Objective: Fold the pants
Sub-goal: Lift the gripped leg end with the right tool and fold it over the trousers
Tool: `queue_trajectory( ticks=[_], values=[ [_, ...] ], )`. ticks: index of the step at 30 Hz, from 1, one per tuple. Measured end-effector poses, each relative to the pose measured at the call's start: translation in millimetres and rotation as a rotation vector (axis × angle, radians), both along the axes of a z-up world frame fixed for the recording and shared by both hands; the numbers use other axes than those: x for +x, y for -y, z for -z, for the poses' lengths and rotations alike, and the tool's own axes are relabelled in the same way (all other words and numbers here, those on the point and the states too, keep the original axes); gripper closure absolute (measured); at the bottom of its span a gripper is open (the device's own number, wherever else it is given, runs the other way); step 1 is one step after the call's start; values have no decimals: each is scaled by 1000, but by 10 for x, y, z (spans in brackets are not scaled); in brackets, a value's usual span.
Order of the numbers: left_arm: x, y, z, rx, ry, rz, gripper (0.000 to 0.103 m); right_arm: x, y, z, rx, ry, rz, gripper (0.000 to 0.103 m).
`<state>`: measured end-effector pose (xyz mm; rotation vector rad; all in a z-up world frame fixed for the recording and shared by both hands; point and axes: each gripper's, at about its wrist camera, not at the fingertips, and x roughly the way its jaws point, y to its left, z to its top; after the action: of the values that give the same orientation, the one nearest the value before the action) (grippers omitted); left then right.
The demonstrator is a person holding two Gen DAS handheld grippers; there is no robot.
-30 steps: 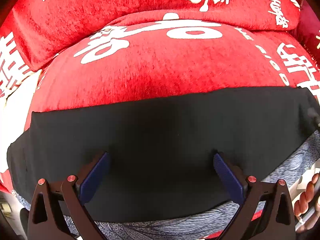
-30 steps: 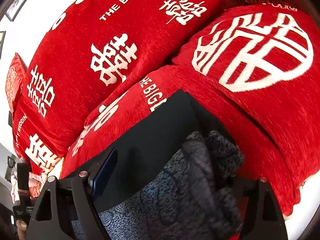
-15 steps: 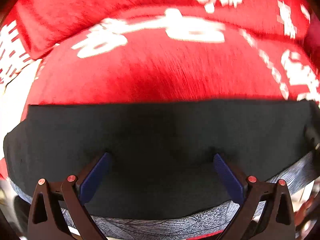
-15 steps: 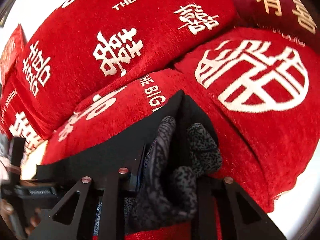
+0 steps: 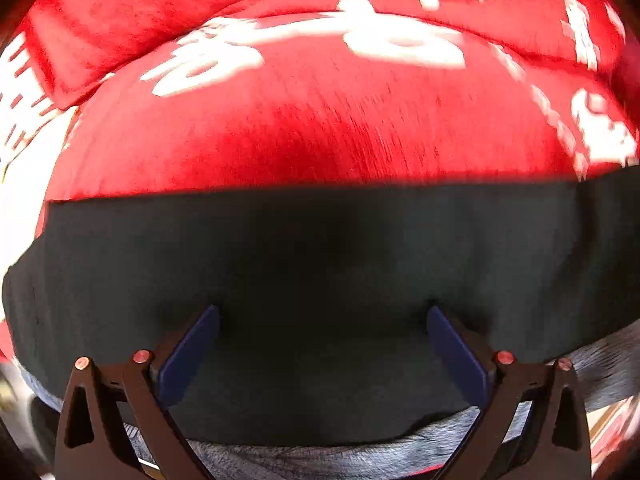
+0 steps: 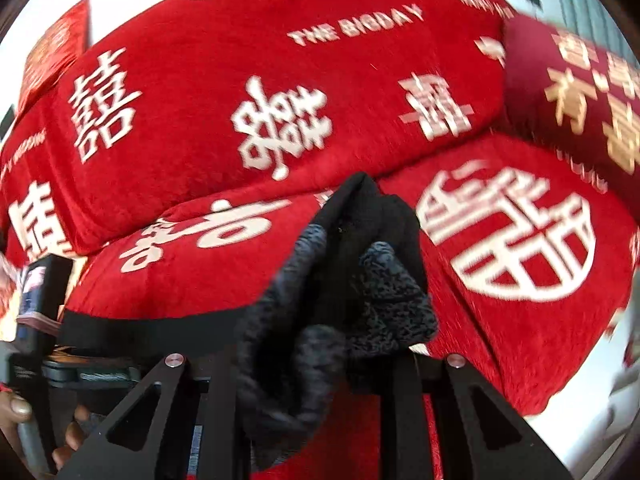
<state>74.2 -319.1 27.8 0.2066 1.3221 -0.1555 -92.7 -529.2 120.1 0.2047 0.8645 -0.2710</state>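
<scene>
Red plush cushions (image 6: pixel 280 92) with white characters and the words "THE BIGDAY" fill the far side of both views, with a darker maroon cushion (image 6: pixel 568 92) at the far right. We see the pants (image 5: pixel 320 264) lying across the nearest red cushion (image 5: pixel 312 132): a wide black band spread from left to right, with a grey patterned fabric showing along its near edge. Our left hand-held gripper (image 5: pixel 323 340) points steeply down over the black band, its blue pads (image 5: pixel 188 354) set wide apart and the cloth lying flat beneath them, not pinched. Our right hand-held gripper (image 6: pixel 316 360) is drawn narrow and clamps a bunched end of the pants, black and grey folds standing up in a peak between its fingers, lifted above the cushion at the right end of the band. At the near left of the right wrist view, fingers (image 6: pixel 16 408) of the person's left hand grip the other handle.
</scene>
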Motion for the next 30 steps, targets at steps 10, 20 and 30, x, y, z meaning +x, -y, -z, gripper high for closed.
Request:
queue_trajectory(
  ticks=[10,20,30],
  values=[
    [23,-844,-393,-136,53,-92,0,110,-940,-323,-102,13,-141,79],
    [-21,-2465,-448,-220,78,-307,0,175,-2495,-145,-356,-3,-445,81],
    [-112,-3216,-238,-224,59,-429,0,203,-3624,784,-552,-153,-668,81]
  ],
)
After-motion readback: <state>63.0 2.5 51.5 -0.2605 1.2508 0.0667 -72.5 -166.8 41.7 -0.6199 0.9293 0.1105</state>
